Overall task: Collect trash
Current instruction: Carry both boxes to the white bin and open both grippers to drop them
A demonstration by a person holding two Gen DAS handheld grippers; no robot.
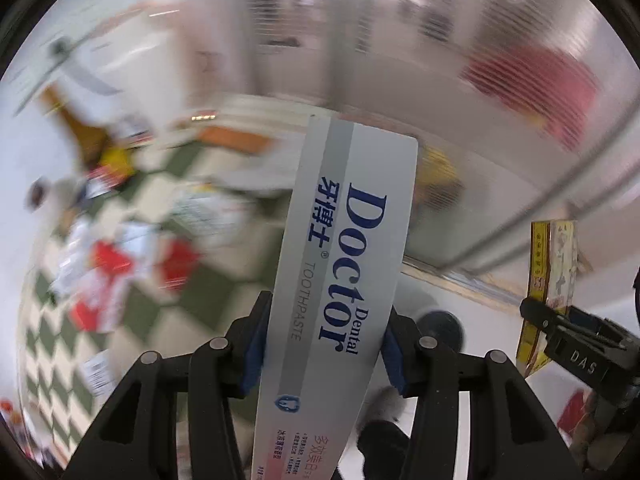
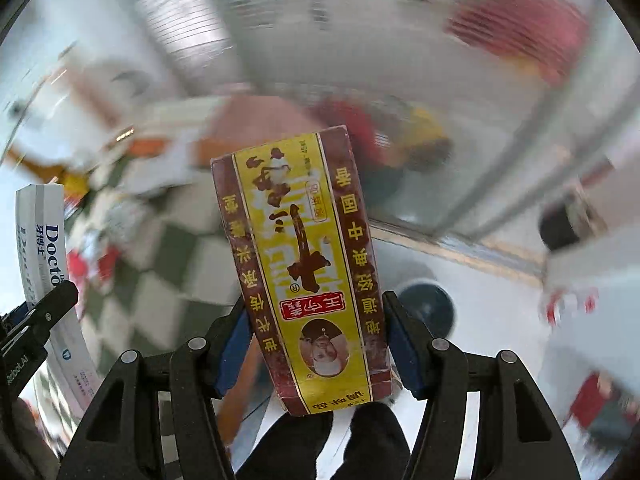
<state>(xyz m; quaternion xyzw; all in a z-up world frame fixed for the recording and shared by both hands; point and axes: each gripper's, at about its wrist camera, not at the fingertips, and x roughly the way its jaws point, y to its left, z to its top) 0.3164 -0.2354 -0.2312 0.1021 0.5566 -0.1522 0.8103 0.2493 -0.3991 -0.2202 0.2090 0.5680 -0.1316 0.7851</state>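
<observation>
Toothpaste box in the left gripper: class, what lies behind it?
Behind the toothpaste box shows a blurred green-and-cream checked cloth strewn with red-and-white packaging. Whatever lies directly behind the box is covered. The left gripper clamps its sides.

Our two matte black plastic handheld grippers

We see on the left gripper [image 1: 326, 344] and the right gripper [image 2: 316, 354] black triangular cut-out linkage arms with round silver pivot pins, blue rubbery pads lining the fingers [image 1: 254, 354], and white "DAS" lettering.
</observation>
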